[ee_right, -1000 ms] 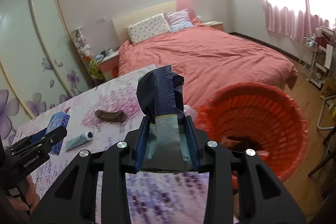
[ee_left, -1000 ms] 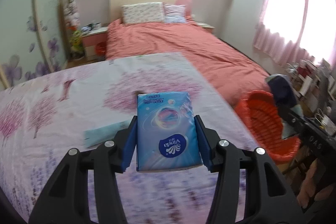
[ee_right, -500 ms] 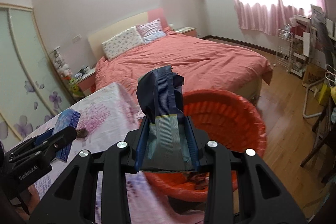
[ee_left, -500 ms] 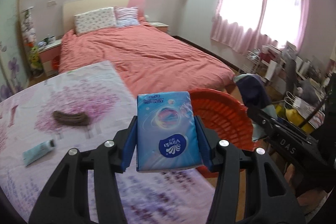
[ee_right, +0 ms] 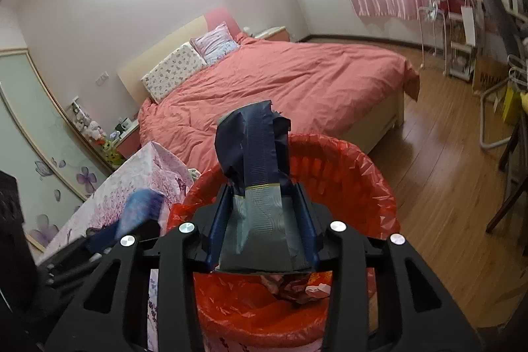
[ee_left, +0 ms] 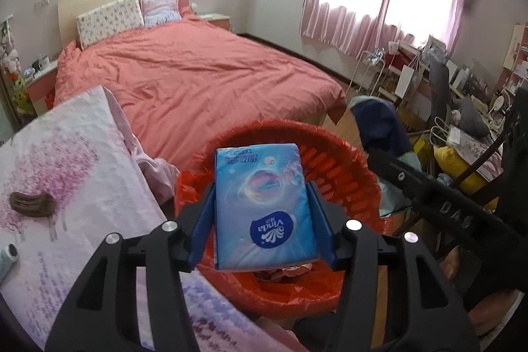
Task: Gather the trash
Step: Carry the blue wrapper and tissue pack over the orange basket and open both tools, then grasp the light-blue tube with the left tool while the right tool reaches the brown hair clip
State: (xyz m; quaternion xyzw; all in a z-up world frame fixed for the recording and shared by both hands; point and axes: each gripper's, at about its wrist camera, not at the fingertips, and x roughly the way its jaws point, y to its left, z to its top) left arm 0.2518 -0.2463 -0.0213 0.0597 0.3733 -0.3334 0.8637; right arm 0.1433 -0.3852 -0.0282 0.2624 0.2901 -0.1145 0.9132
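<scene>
Over the red trash basket (ee_left: 343, 160), left gripper (ee_left: 262, 213) opening around a blue tissue pack (ee_left: 264, 207); right gripper (ee_right: 260, 216) opening around a dark wrapper (ee_right: 254, 147).

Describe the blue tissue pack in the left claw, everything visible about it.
The tissue pack is a flat, rectangular soft pack in glossy light-blue plastic, printed with a swirling bubble design and a dark-blue Vinda logo near the camera. It lies lengthwise between the left claw, whose jaws are opening, blue pads at its two long sides. It hangs over the red-lined waste basket, beside the floral bedspread.
</scene>
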